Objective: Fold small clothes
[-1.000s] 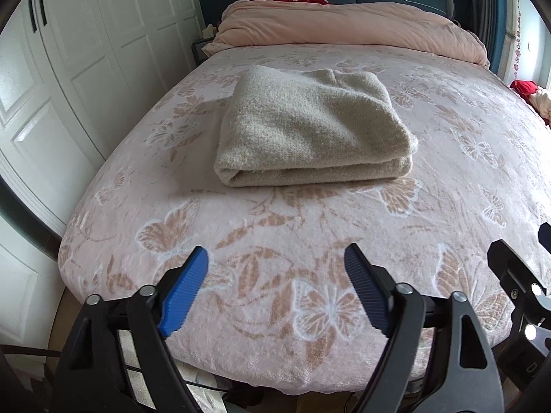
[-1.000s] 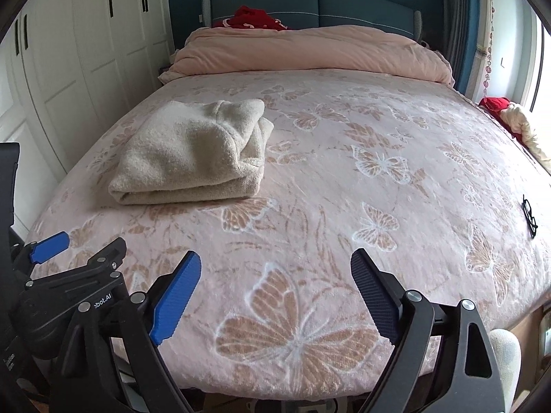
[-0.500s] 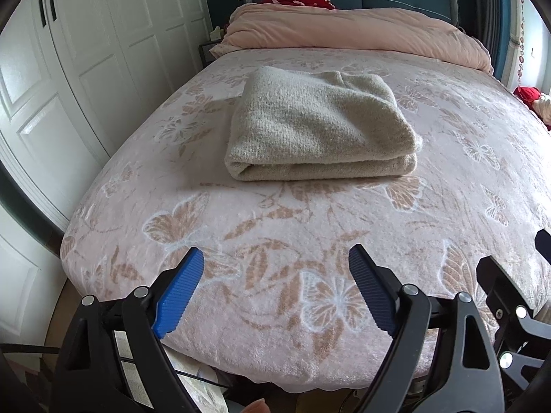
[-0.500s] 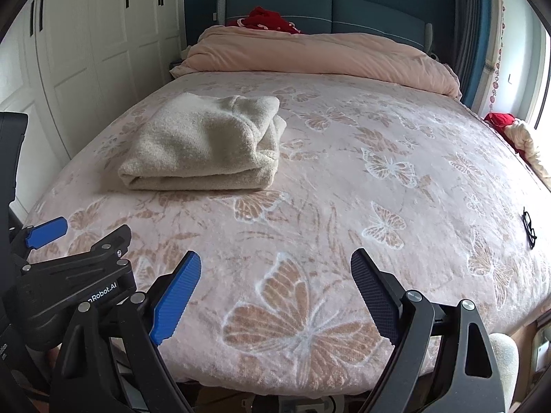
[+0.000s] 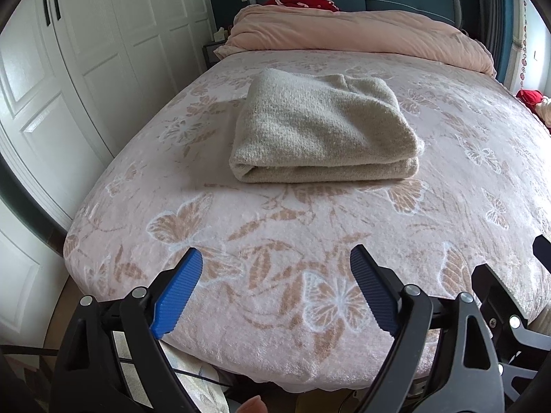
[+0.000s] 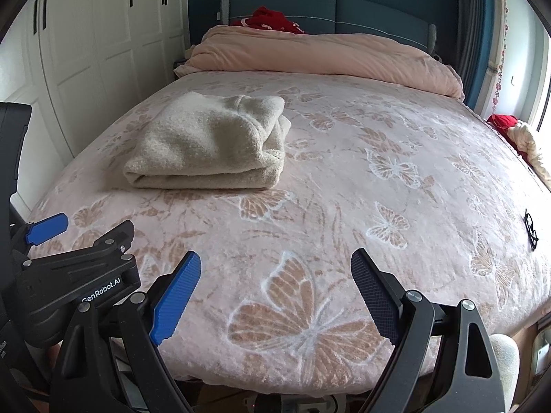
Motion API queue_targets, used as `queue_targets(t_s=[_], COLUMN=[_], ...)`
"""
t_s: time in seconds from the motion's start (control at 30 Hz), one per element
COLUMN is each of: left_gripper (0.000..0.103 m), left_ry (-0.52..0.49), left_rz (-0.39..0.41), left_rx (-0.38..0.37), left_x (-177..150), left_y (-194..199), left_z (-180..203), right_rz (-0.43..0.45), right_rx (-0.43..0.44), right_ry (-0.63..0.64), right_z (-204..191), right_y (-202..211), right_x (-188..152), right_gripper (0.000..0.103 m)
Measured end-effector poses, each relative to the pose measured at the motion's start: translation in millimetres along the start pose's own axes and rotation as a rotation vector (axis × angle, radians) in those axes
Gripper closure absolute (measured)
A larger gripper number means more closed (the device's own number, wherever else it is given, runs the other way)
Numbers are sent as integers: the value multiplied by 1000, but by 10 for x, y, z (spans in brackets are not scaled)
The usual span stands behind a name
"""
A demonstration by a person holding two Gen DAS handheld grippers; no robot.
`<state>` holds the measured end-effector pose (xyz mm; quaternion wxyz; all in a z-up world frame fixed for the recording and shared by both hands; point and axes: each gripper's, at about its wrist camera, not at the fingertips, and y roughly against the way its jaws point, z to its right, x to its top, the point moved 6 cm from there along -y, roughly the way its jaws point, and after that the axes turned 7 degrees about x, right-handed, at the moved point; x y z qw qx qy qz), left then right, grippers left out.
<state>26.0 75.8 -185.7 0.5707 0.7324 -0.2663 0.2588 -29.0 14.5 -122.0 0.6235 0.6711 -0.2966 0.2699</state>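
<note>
A beige knitted garment point(image 5: 320, 130) lies folded into a thick rectangle on the bed's pink butterfly blanket point(image 5: 275, 227). It also shows in the right wrist view point(image 6: 210, 144), at the left of the bed. My left gripper point(image 5: 275, 261) is open and empty, over the bed's near edge, well short of the garment. My right gripper point(image 6: 275, 261) is open and empty, over the near edge to the right of the left gripper point(image 6: 48, 229). Neither touches the garment.
A rolled pink duvet point(image 6: 327, 58) lies along the teal headboard with a red cloth point(image 6: 272, 20) behind it. White wardrobe doors point(image 5: 86, 51) stand at the left. Black glasses point(image 6: 531, 229) lie near the bed's right edge. Red and cream clothes point(image 6: 516, 130) lie at the right.
Both grippers have drawn back toward the foot of the bed and lifted slightly. They stay open. The folded garment has not moved.
</note>
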Motion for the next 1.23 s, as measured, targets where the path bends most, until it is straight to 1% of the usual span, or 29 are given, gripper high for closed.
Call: queue_targets(t_s=[0.2,0.27,0.37,0.53,0.67,0.9,1.0,1.07,1.13,1.23], left_gripper=[18,18,17,8,5,5,5,5,5,5], left_ry=[1,-2,0,15,18,-5,-5,12,23,5], left_rz=[1,-3,1,-6,-16,24,15,-7,-8,-5], left_rx=[7,27,35,16,10,23,26,29,33,39], left_x=[5,11,18,24,28,41,45,36,28,14], left_y=[-5,-16,-17,-11,-26,-10,-23,-46,-50,-49], left_z=[-14,-22,-33,-40,-48,-44,-49,-69,-88,-72], right_rz=[1,0,0,1,-2,-4,-5,-5,-5,-5], right_rx=[2,2,5,7,7,9,9,12,13,13], right_ry=[-1,0,1,-5,-5,-1,-1,1,4,4], right_z=[-12,-24,-30,-27,-28,-27,-28,-31,-36,-42], right_y=[-1,-7,-6,-7,-16,-29,-28,-32,-34,-35], right_x=[4,5,3,5,1,-11,-14,-14,-16,-16], right_gripper=[16,16,16,16,16,16,16,16,16,16])
